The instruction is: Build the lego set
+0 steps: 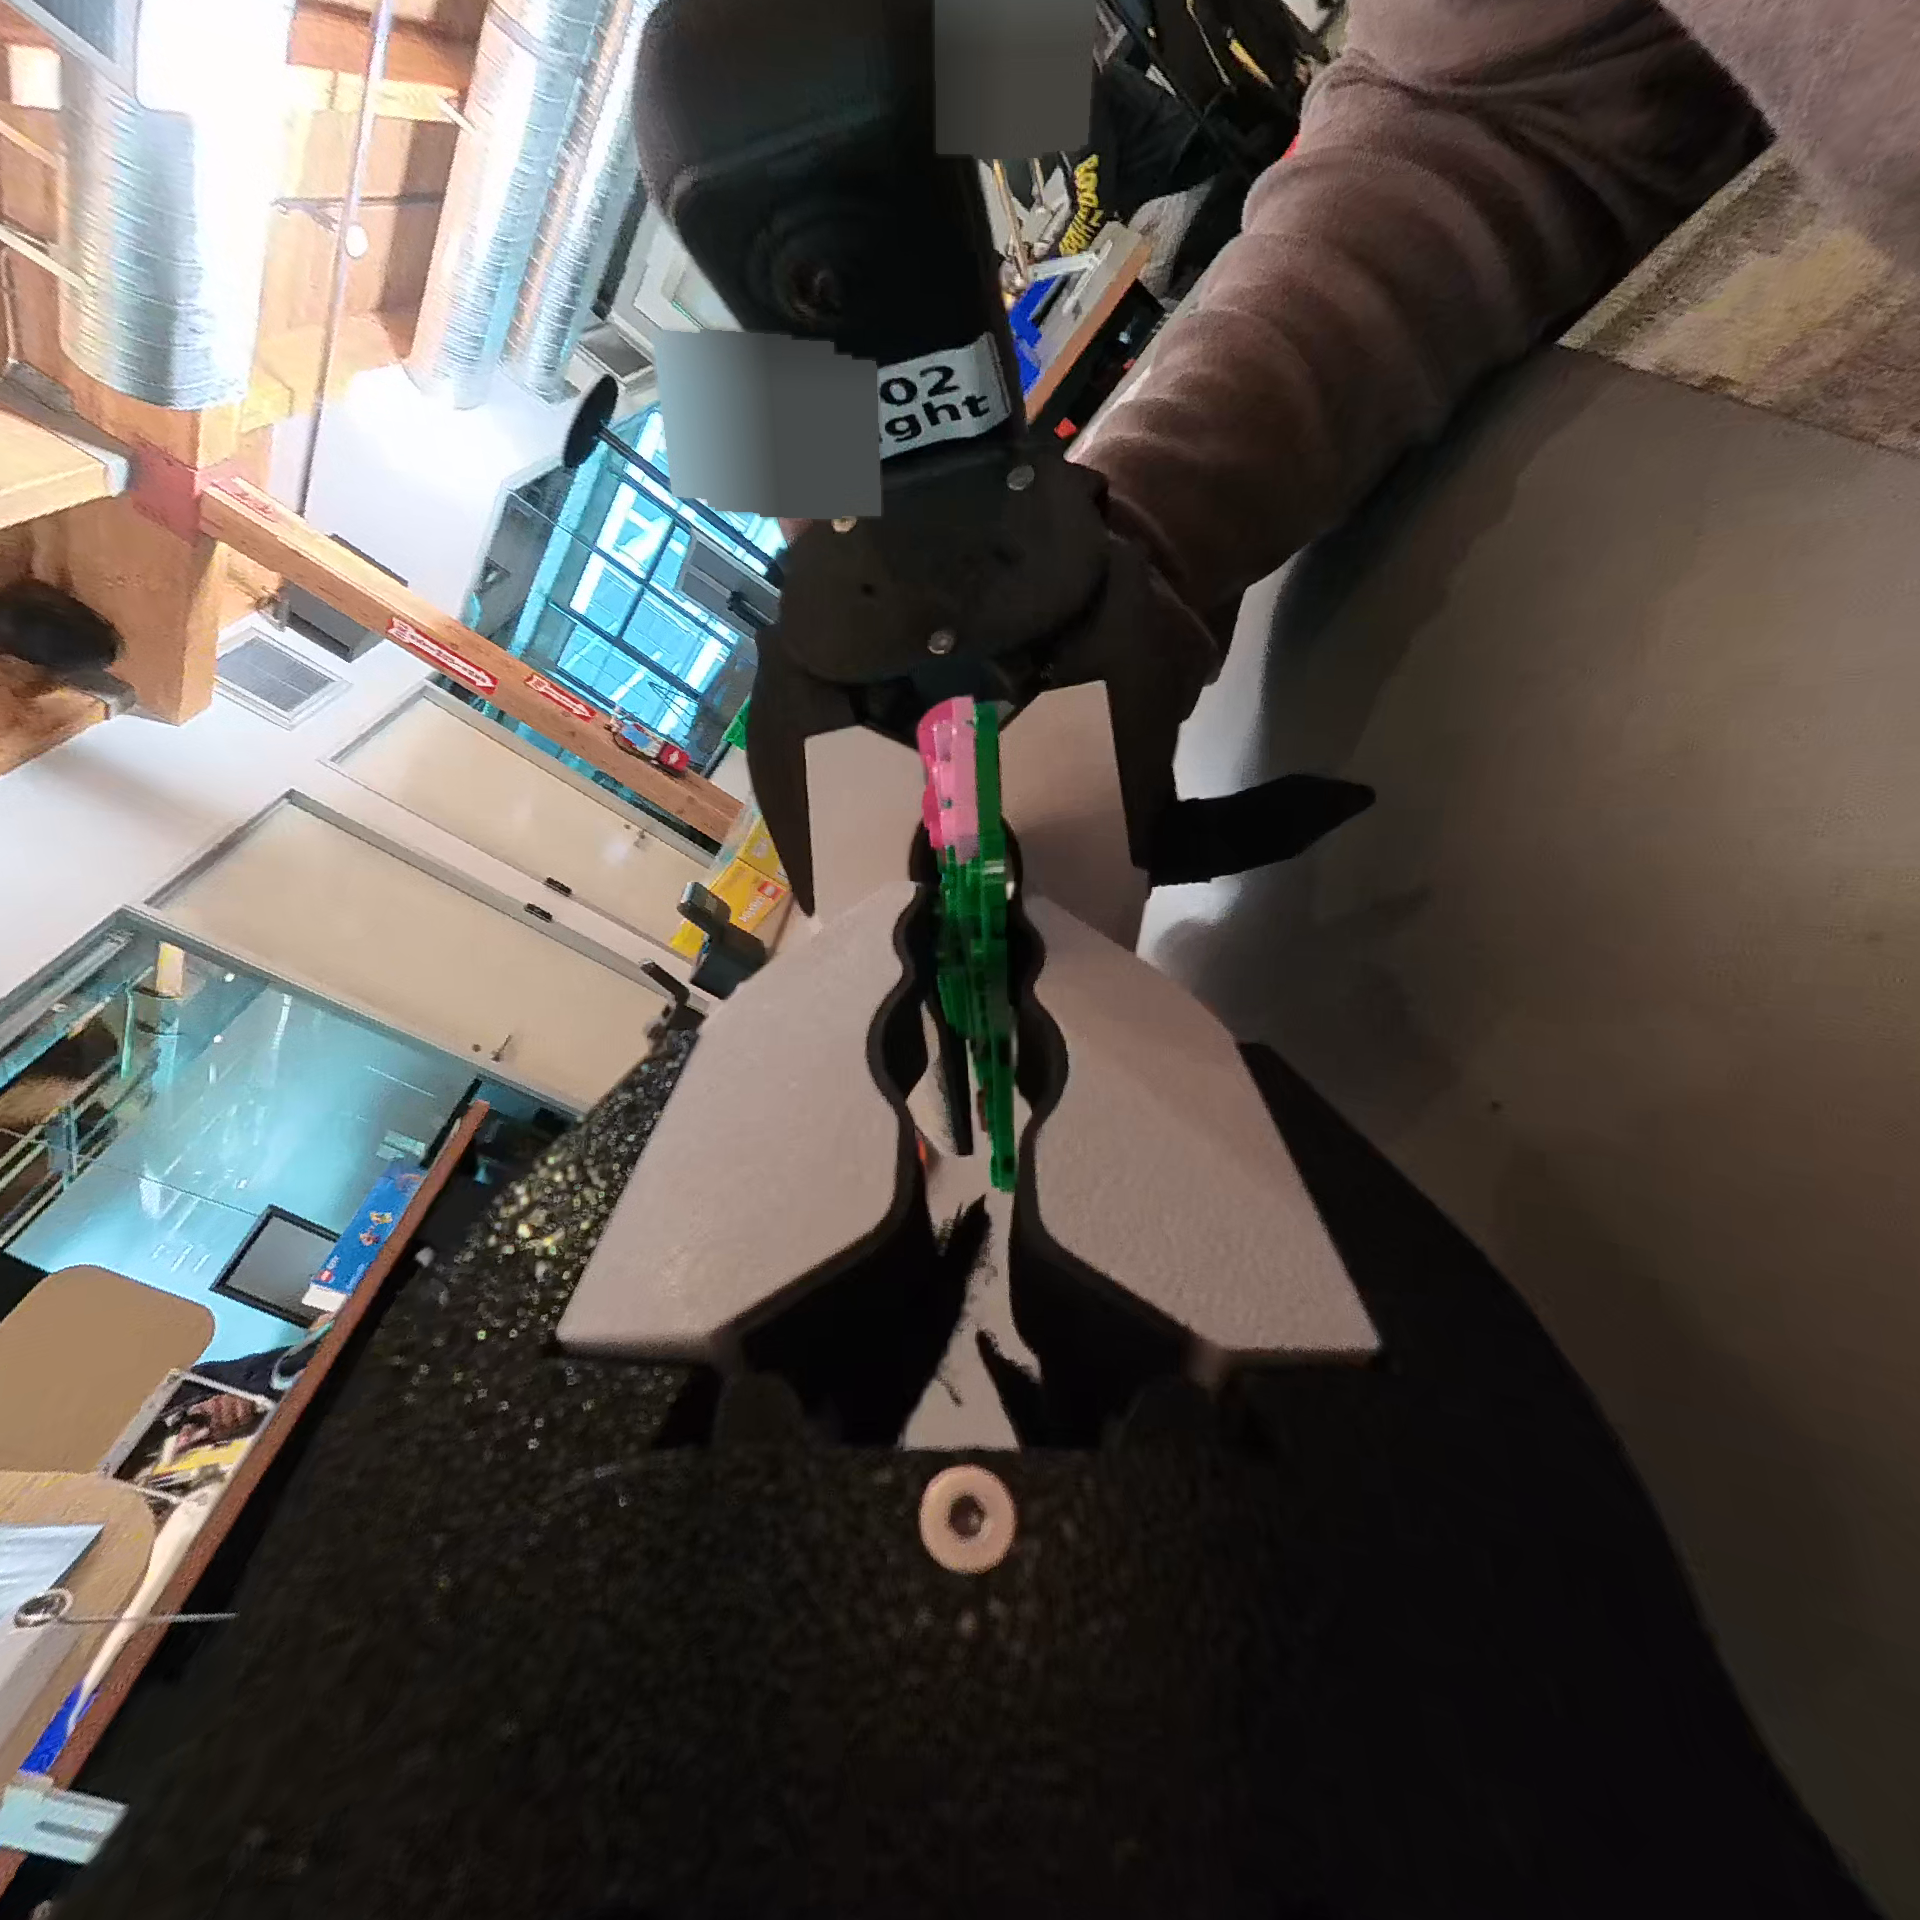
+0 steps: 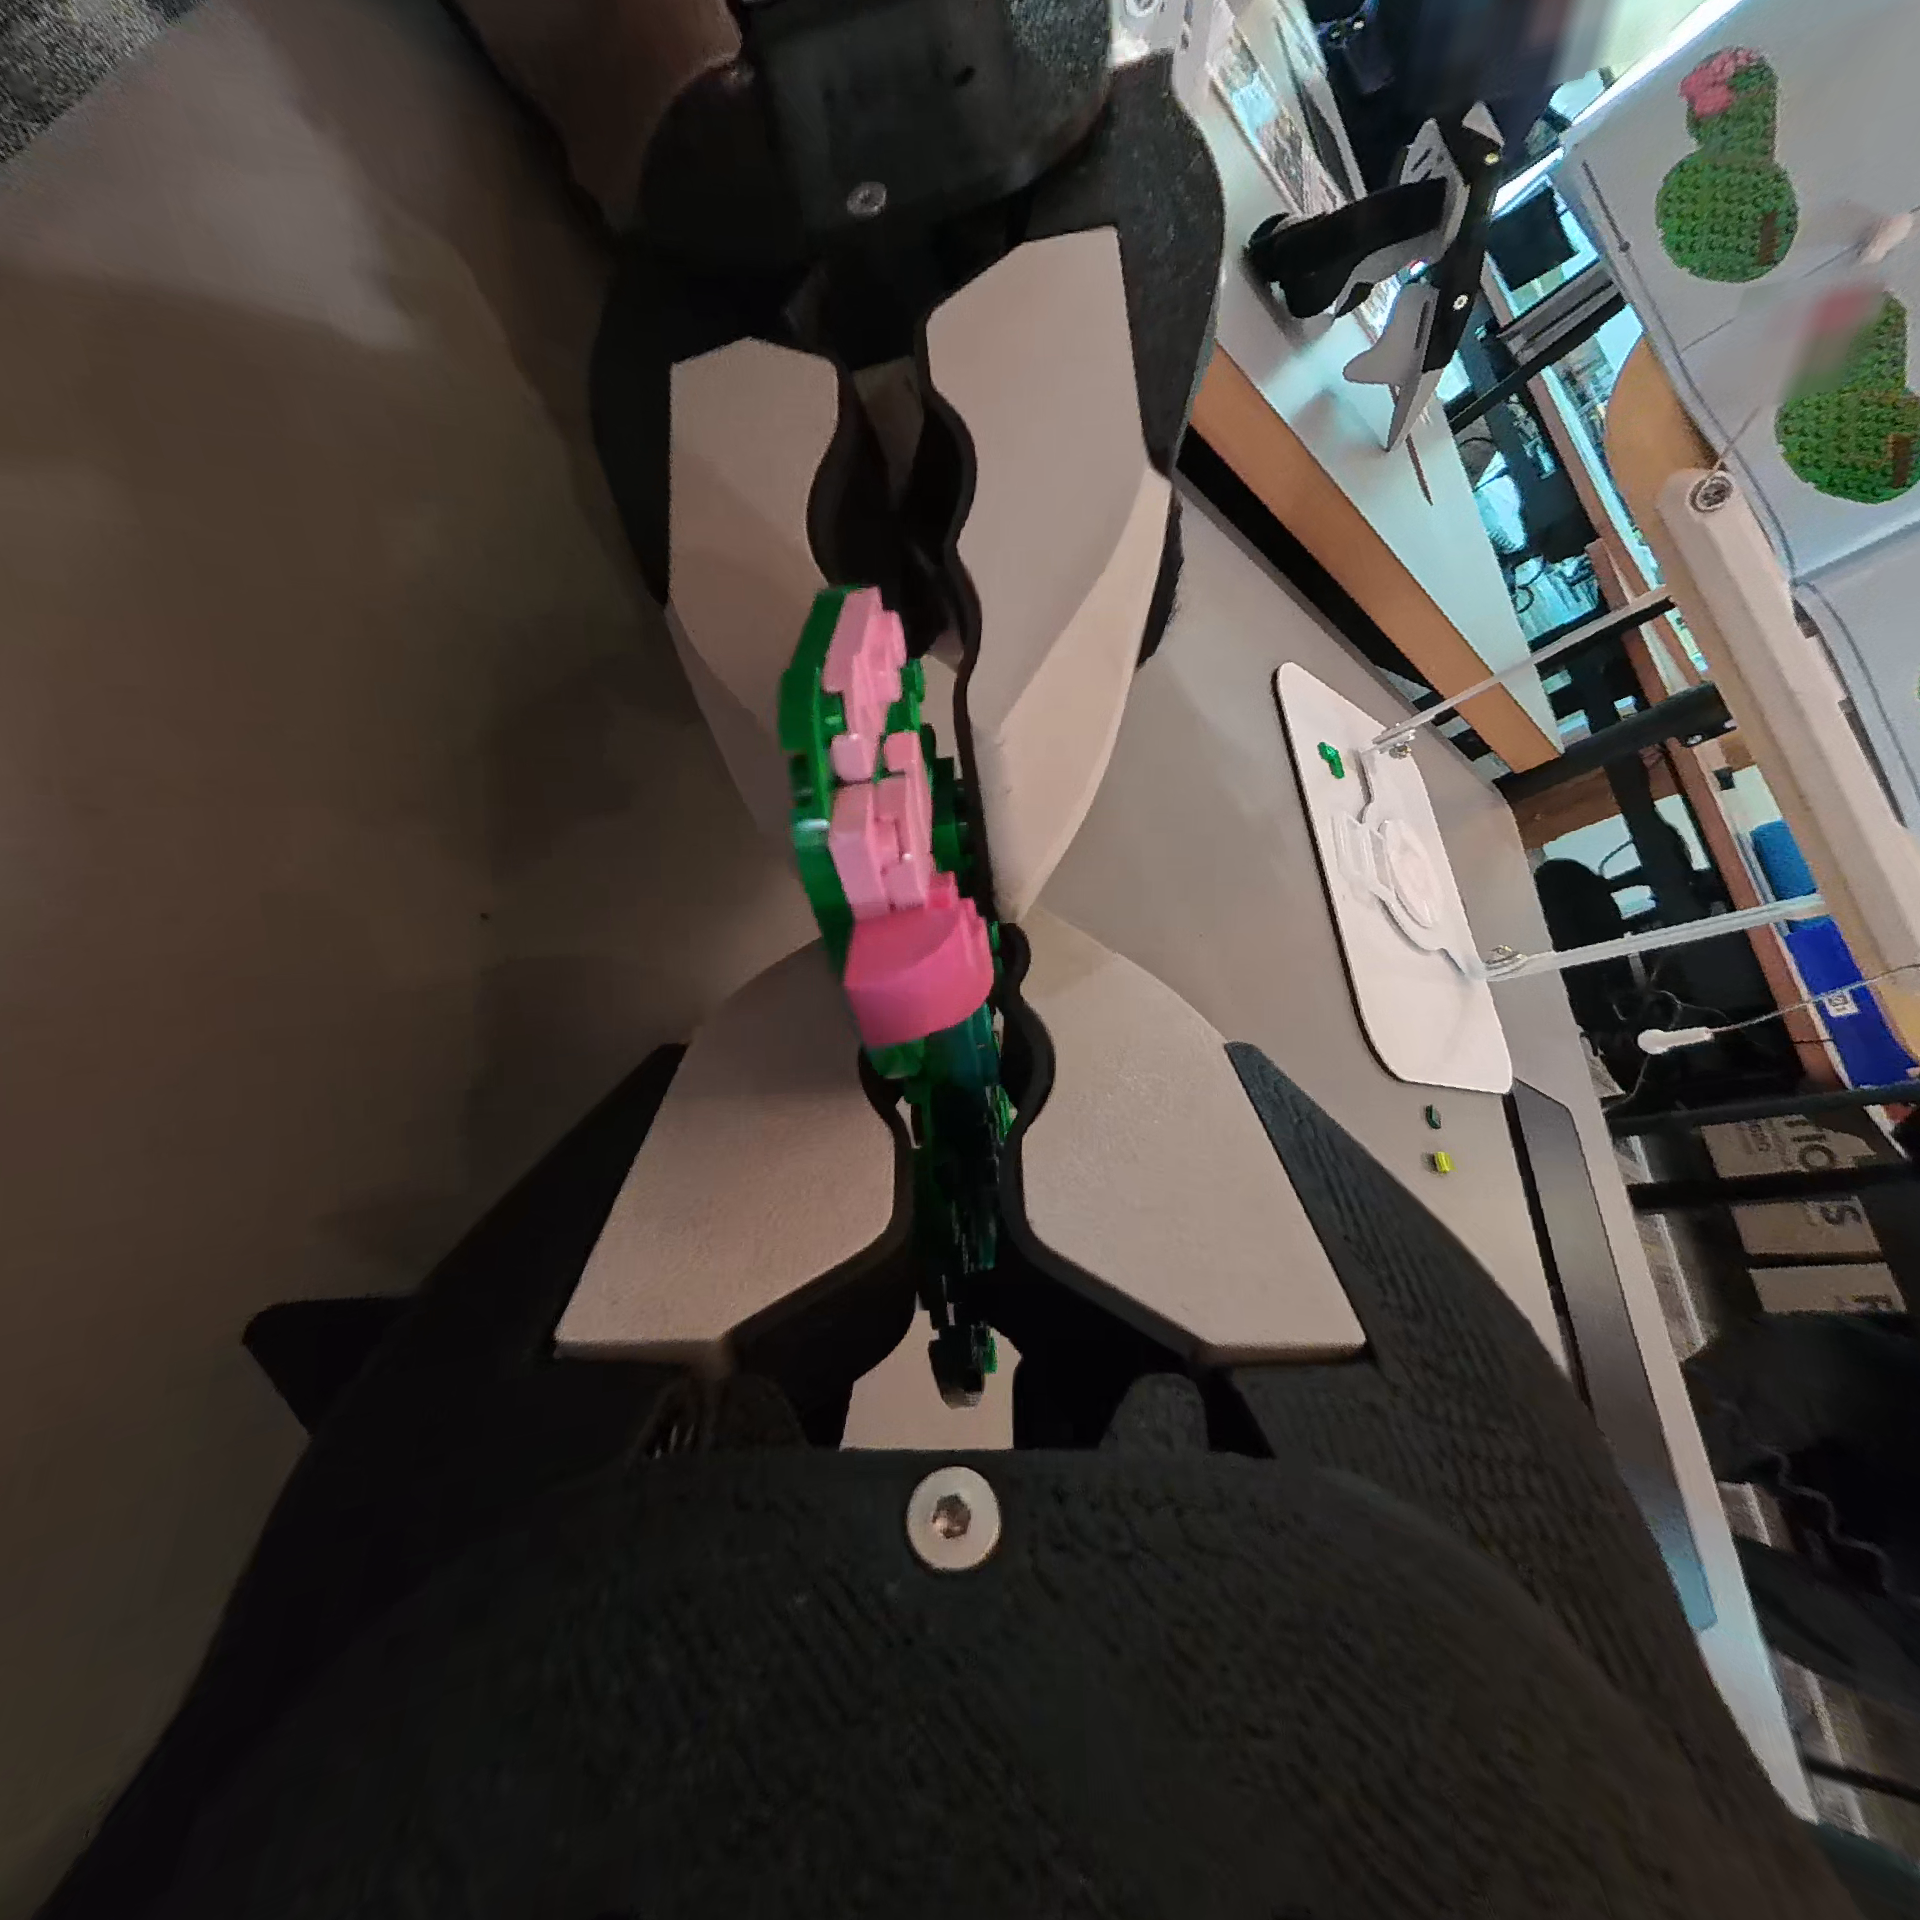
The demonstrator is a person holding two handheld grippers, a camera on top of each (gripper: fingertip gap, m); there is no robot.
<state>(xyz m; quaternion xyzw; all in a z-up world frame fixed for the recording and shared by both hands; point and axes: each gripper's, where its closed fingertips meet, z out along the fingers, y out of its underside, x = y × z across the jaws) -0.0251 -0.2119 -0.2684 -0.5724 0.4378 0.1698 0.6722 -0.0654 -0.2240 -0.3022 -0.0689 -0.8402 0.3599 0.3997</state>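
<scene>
A flat green lego model point(image 1: 977, 935) with pink bricks at one end point(image 2: 873, 727) is held in the air between both grippers, which face each other. My left gripper point(image 1: 977, 904) is shut on the green end of the model, seen edge-on between its grey pads. My right gripper point(image 2: 935, 966) is shut on the model where a round pink piece point(image 2: 914, 977) sits. The right gripper point(image 1: 971, 862) shows opposite in the left wrist view, and the left gripper point(image 2: 914, 894) shows opposite in the right wrist view. Part of the model is hidden between the pads.
The grey table point(image 2: 1195, 831) lies below. A white mat point(image 2: 1392, 1018) on it carries clear plastic parts and a small green piece point(image 2: 1328, 756). Two tiny loose pieces point(image 2: 1438, 1143) lie near it. A picture sheet of the model point(image 2: 1725, 208) hangs at right. A person's sleeve point(image 1: 1403, 312) is behind the right gripper.
</scene>
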